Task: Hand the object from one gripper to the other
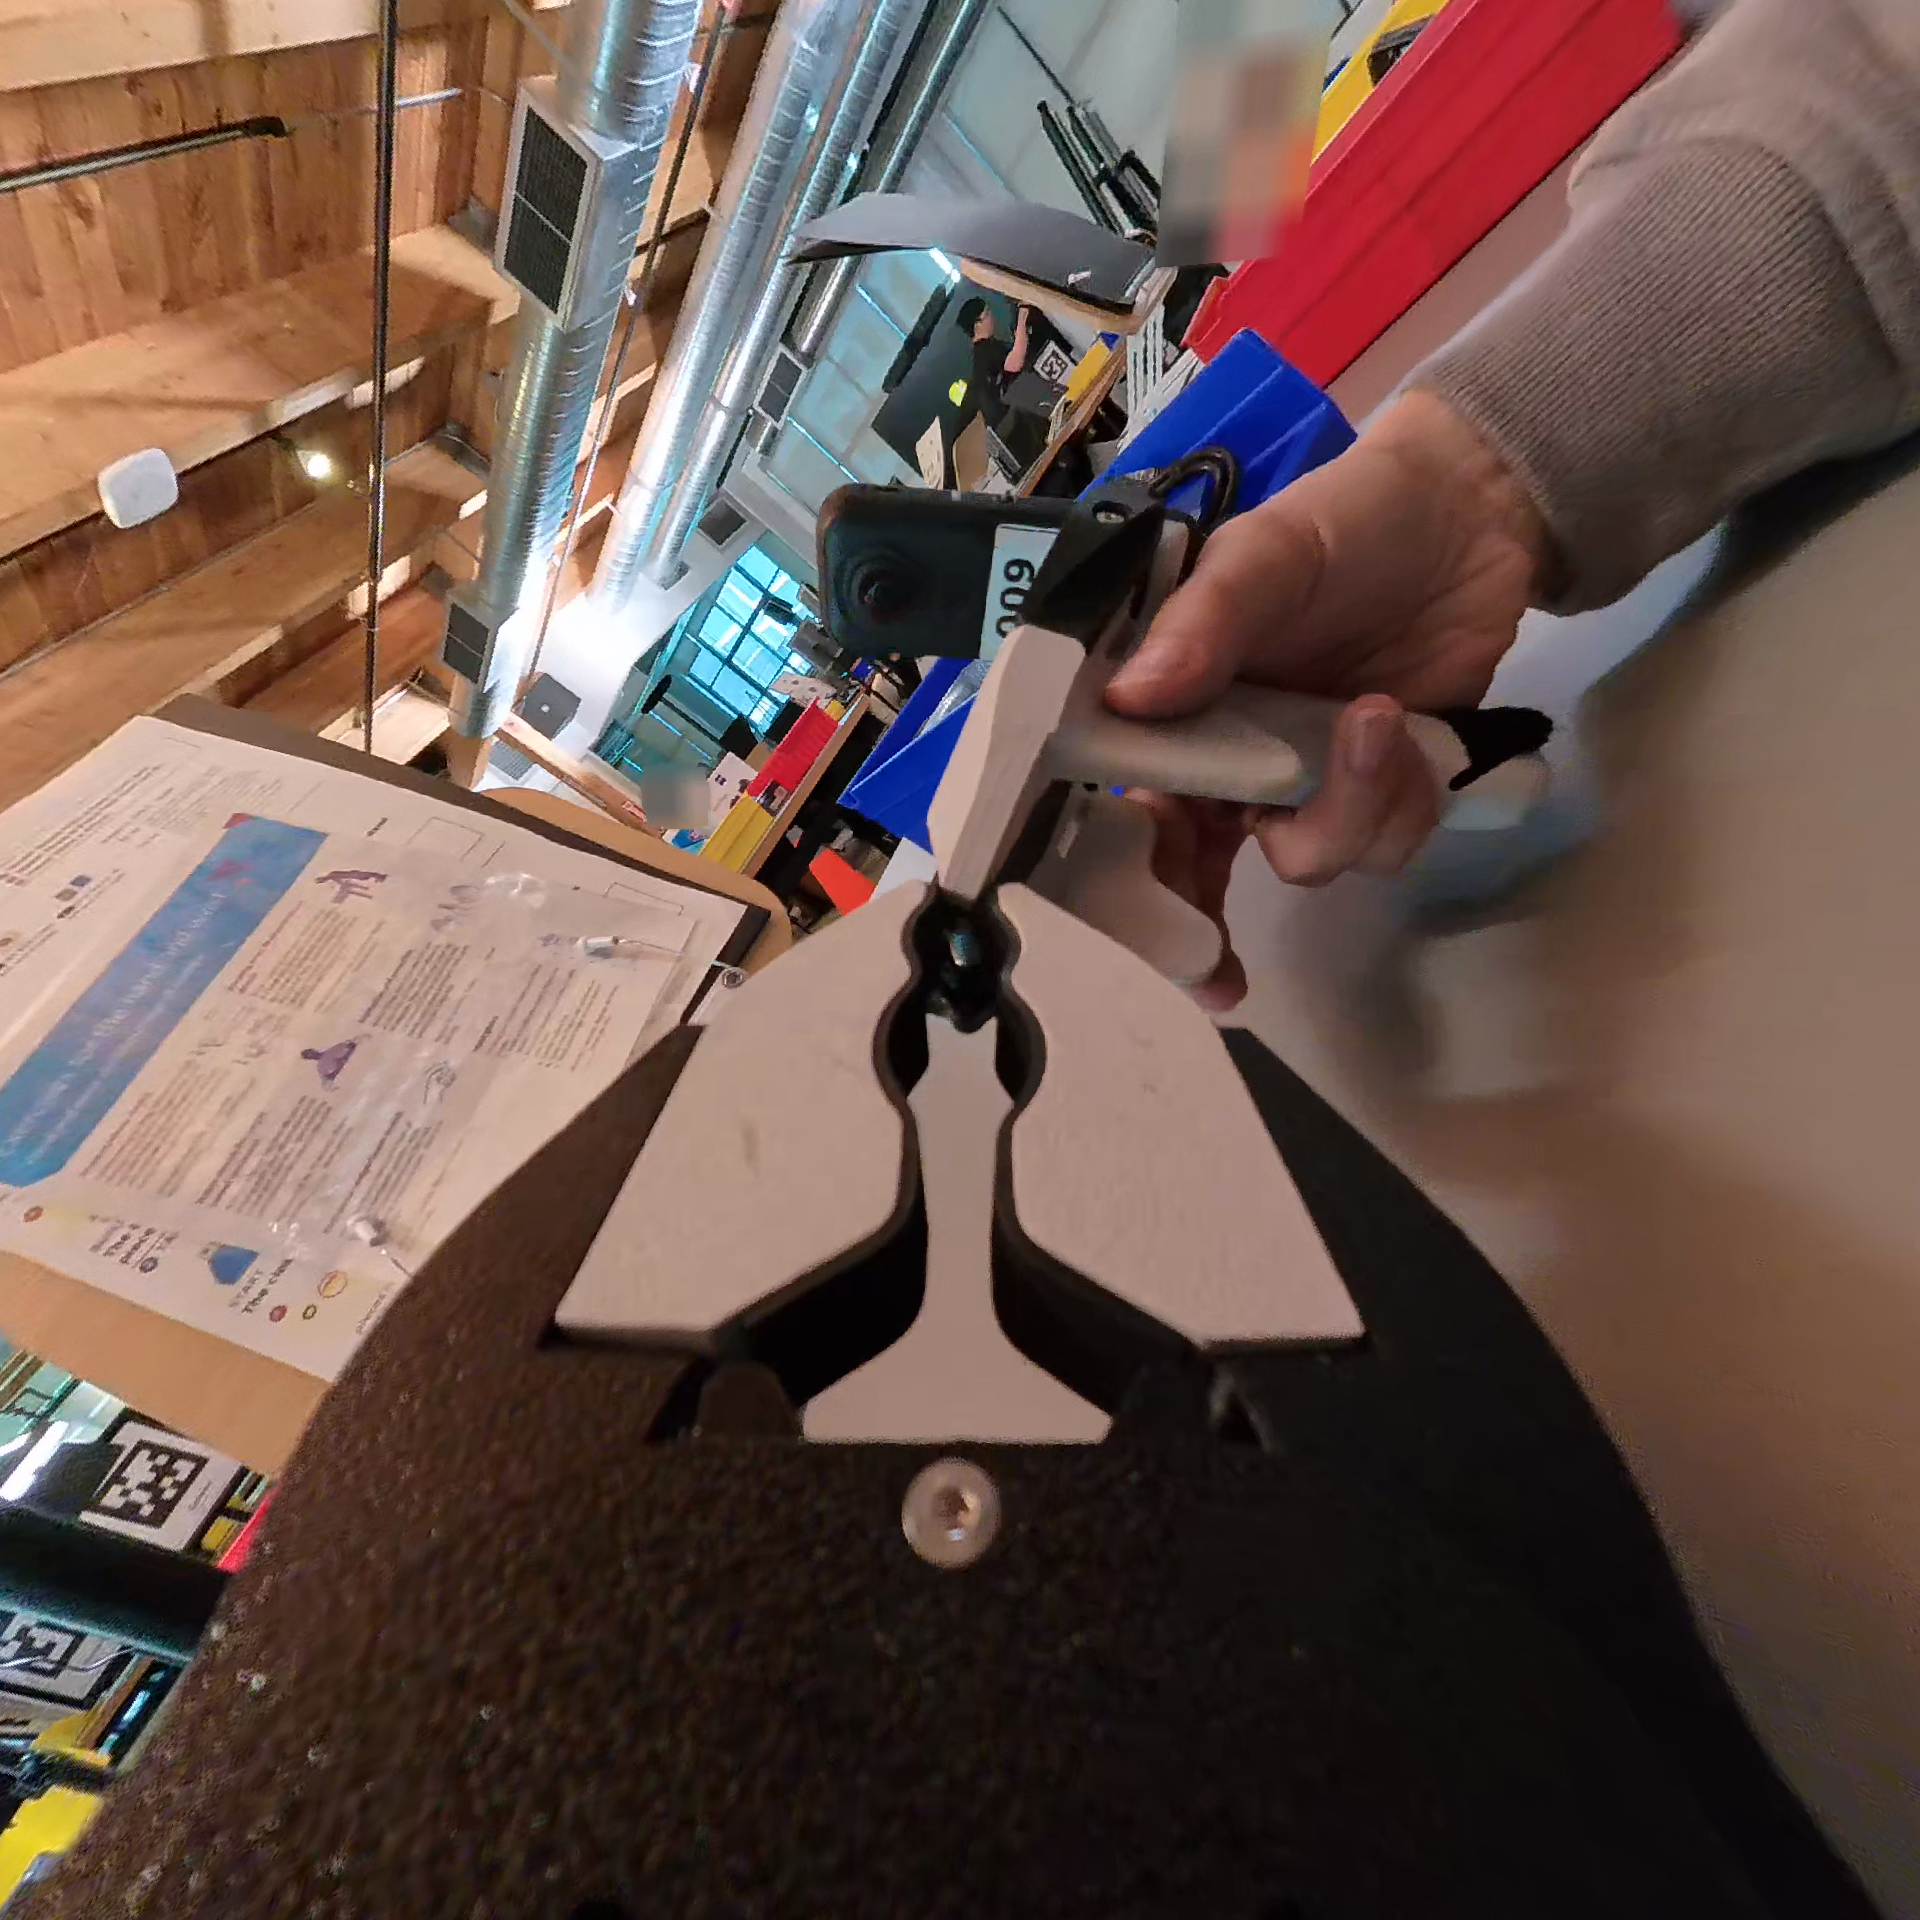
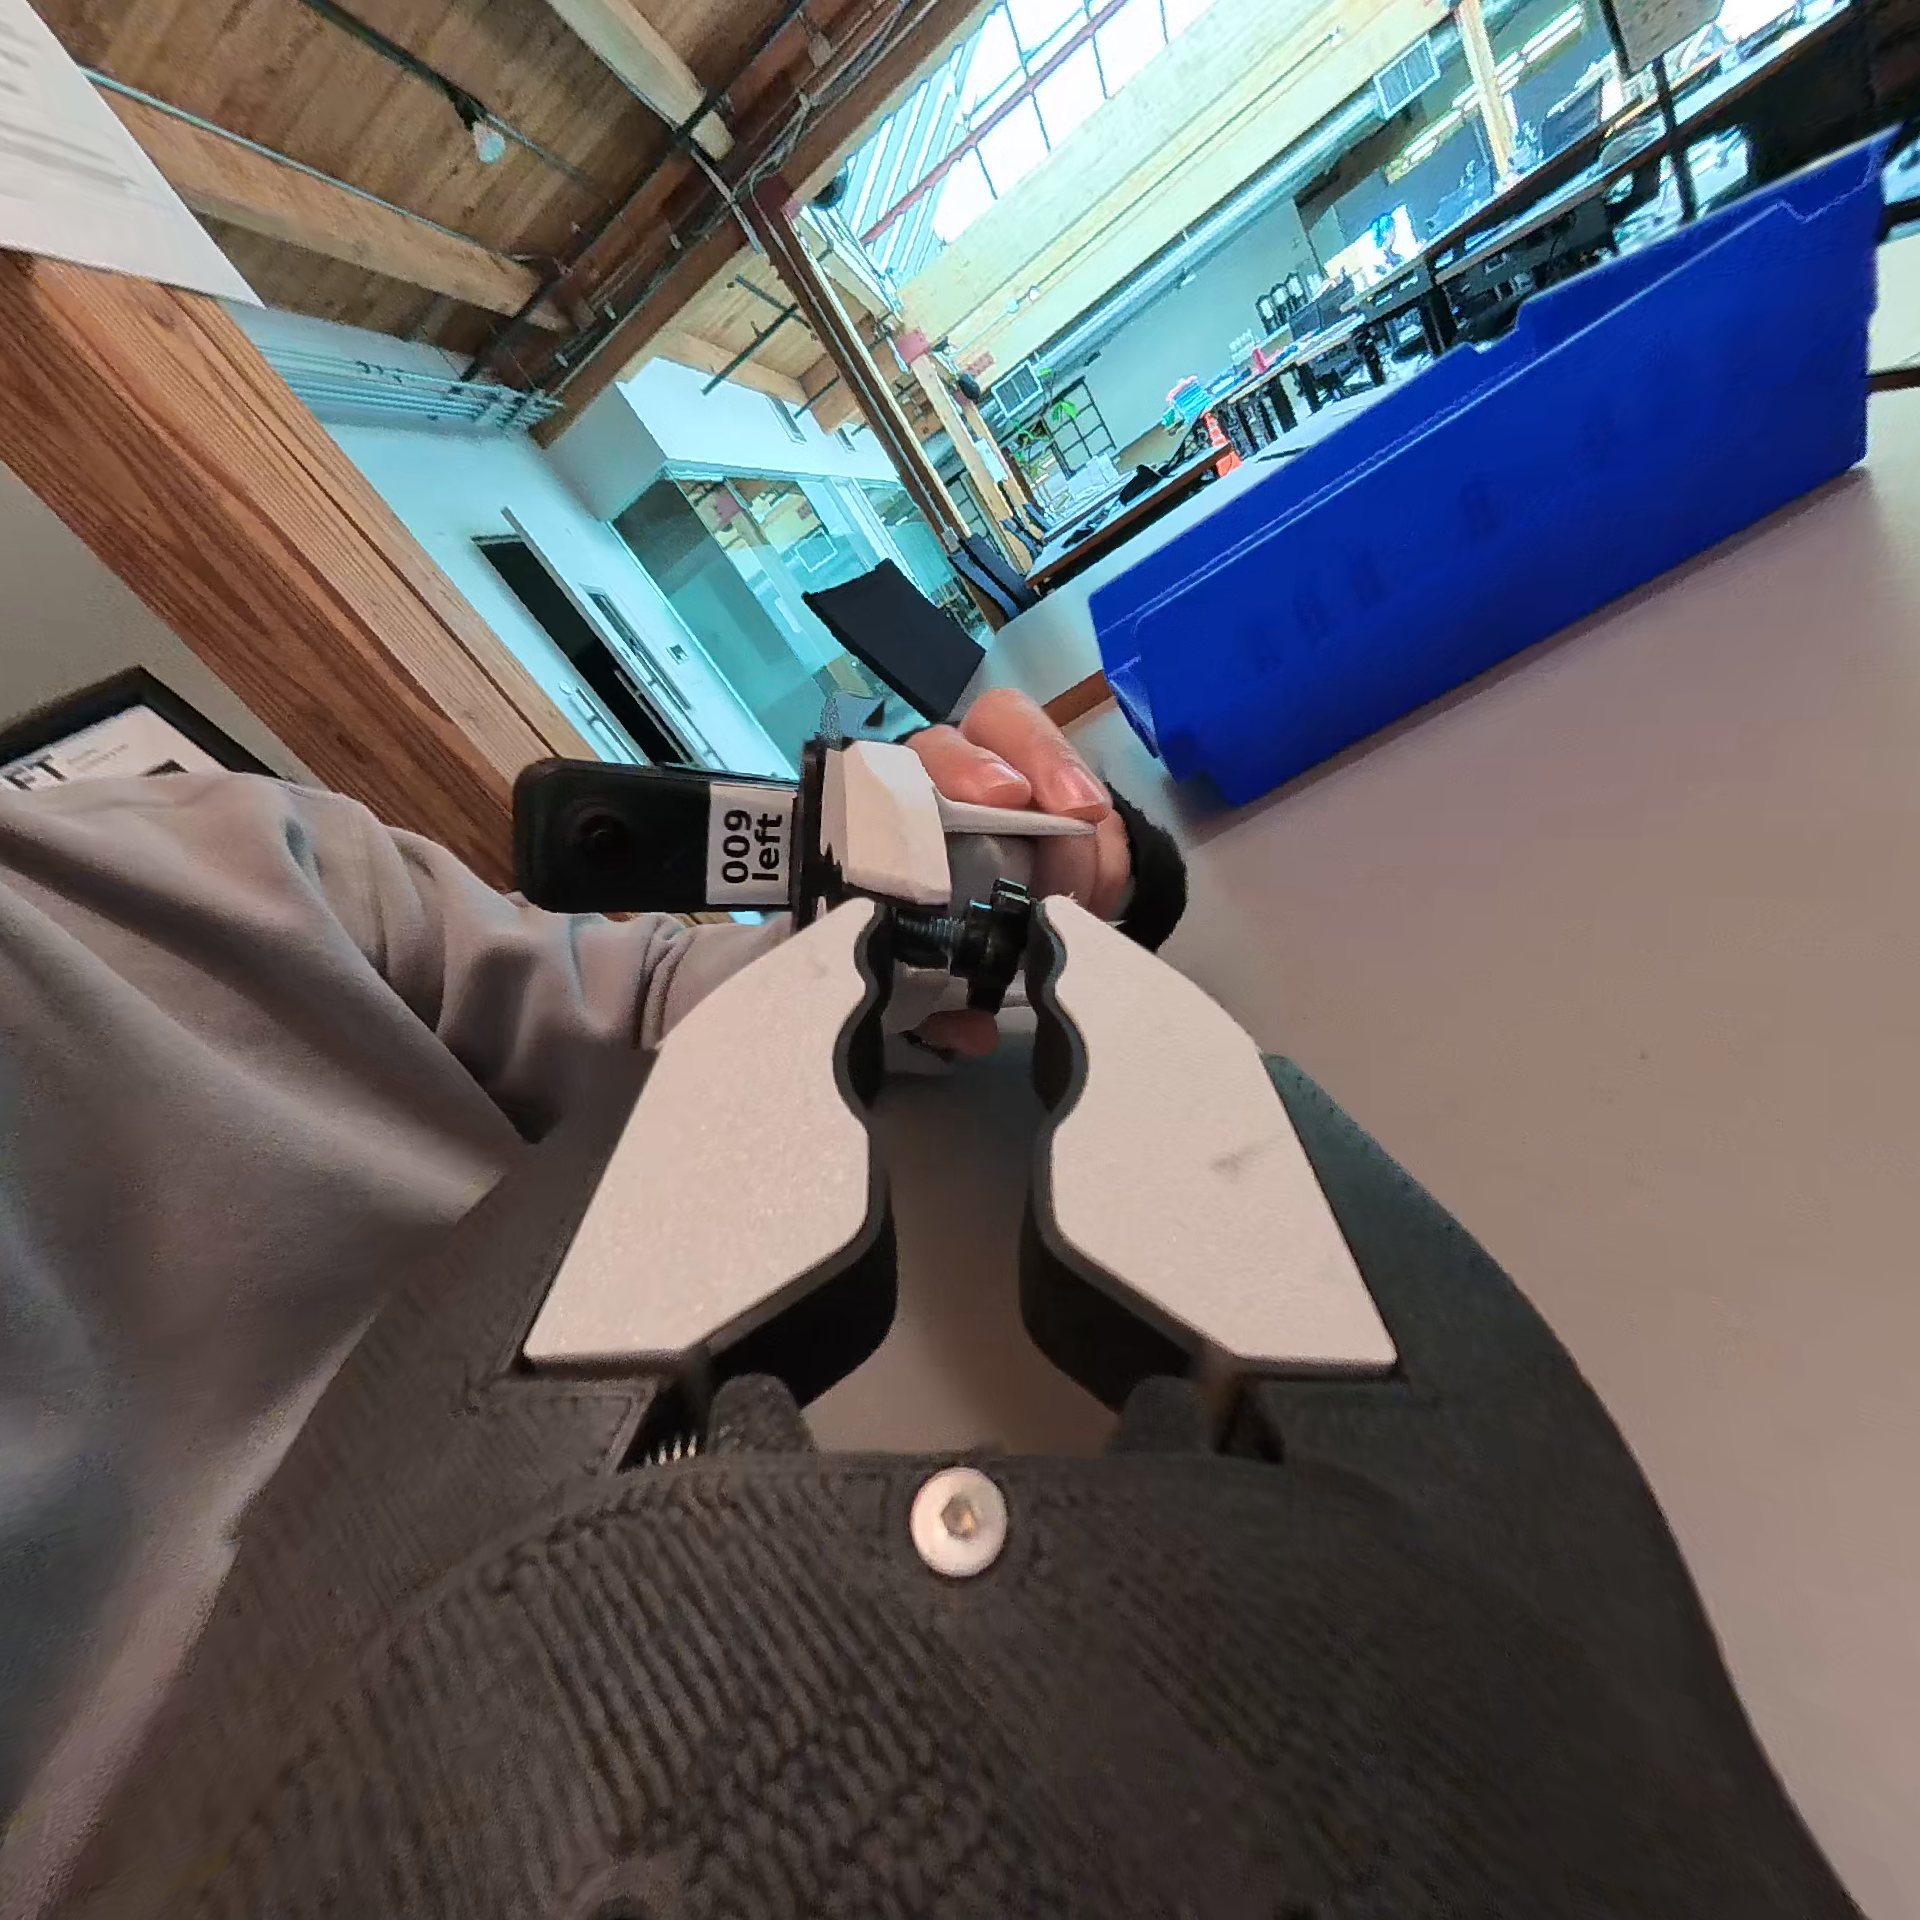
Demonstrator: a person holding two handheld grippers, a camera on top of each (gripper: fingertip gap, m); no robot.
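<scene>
- Left tongs: clenched. The pale fingers nearly meet at the tips, and a small black thumbscrew sits pinched in the notch just behind them.
- The thumbscrew is held up in the air above the desk, between the two grippers, which face each other tip to tip.
- Right tongs: partly spread, tips on either side of the thumbscrew. In the right wrist view the screw lies crosswise in the gap, knob against one finger and threaded end at the other.
- Cannot tell whether the right tongs actually press on it or only bracket it.
- In the left wrist view one right finger comes down steeply, and its tip touches the left tongs' tips right at the screw.
- A right hand in a beige ribbed sleeve wraps the right gripper's handle. A left hand in a grey sleeve holds the left one.
- Each gripper carries a black camera with a white label beside it.
- A blue bin rests on the desk, well beyond the tongs.
- A printed sheet on a board stands to the left in the left wrist view.
</scene>
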